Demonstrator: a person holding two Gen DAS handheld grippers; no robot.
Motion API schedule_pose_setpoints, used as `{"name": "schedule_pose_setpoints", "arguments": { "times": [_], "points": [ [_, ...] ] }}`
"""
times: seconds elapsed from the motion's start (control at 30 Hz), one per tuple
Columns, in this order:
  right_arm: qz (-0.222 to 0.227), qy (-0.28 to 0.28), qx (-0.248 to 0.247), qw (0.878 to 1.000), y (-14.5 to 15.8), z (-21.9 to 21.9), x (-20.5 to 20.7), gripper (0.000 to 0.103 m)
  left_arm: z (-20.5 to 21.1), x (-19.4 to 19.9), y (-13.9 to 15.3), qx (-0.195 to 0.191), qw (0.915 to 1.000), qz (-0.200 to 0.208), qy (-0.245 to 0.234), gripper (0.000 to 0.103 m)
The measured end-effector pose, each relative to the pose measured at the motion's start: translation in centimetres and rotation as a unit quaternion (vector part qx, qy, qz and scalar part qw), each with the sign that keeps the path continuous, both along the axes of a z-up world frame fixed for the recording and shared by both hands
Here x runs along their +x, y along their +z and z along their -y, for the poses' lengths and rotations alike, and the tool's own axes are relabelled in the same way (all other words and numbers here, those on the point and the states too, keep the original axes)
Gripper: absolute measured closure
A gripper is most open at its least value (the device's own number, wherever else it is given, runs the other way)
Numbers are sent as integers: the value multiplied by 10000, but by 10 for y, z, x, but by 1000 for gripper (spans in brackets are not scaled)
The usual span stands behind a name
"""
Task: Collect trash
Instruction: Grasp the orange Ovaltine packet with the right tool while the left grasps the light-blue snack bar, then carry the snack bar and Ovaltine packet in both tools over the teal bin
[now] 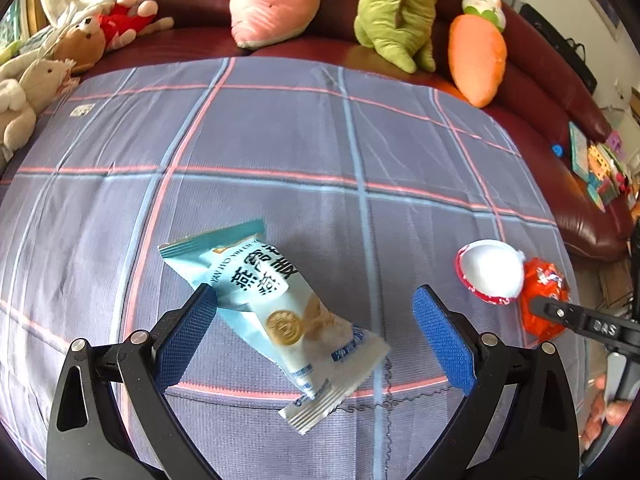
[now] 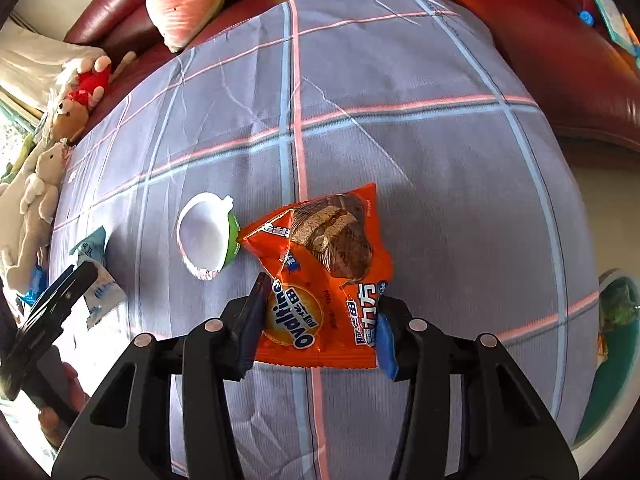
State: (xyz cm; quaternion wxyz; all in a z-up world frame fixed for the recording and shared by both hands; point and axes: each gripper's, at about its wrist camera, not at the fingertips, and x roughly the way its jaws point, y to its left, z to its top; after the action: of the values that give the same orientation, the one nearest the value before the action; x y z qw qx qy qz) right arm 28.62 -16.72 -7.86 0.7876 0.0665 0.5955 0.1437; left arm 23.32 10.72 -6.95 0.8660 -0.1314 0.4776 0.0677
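Note:
A light blue snack wrapper [image 1: 276, 316] lies on the plaid cloth [image 1: 320, 152] between the open jaws of my left gripper [image 1: 316, 320]; the left pad touches its edge, the right pad is well apart. My right gripper [image 2: 320, 320] is shut on an orange Ovaltine wrapper [image 2: 320, 280], pads on both sides. A small white cup [image 2: 204, 232] with a green base lies on its side just left of the orange wrapper. In the left wrist view the cup [image 1: 490, 270] and orange wrapper [image 1: 544, 296] sit at the right, by the right gripper's finger.
A dark red sofa [image 1: 560, 92] curves around the cloth, with plush toys: pink [image 1: 276, 0], green [image 1: 396, 12], carrot [image 1: 476, 56], bears [image 1: 80, 40]. Books and toys [image 1: 600, 164] lie on the sofa at right. A teal bin [image 2: 612, 344] stands at the right edge.

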Motion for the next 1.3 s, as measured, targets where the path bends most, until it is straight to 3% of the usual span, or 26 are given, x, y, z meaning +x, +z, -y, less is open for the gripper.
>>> {"name": "schedule_pose_setpoints", "arguments": {
  "times": [0.27,0.47,0.63,0.7,0.77,0.87,0.97,1.3],
  "points": [
    [-14,11,83,10000,6,5,-22,58,-10,-7,-12,-135,9993,-180,313,5],
    [73,15,142,9999,14,11,-35,58,-21,-33,2,-121,9985,72,528,5],
    [29,54,228,9997,12,8,-48,58,-19,-37,-12,-128,9979,-129,620,5],
    [18,73,240,9997,12,7,-54,58,-20,-38,-16,-219,9976,-136,643,13],
    [27,73,241,9997,14,9,-58,58,-19,-37,-18,-362,9974,-179,591,50],
    [60,44,231,9997,17,14,-64,58,-16,-38,-17,-275,9981,-159,534,71],
    [103,-22,238,9997,21,20,-70,58,-12,-40,-13,-235,9985,-127,482,76],
    [343,-200,408,9984,40,42,-91,58,25,-58,26,-156,9996,244,25,76]
  ]
}}
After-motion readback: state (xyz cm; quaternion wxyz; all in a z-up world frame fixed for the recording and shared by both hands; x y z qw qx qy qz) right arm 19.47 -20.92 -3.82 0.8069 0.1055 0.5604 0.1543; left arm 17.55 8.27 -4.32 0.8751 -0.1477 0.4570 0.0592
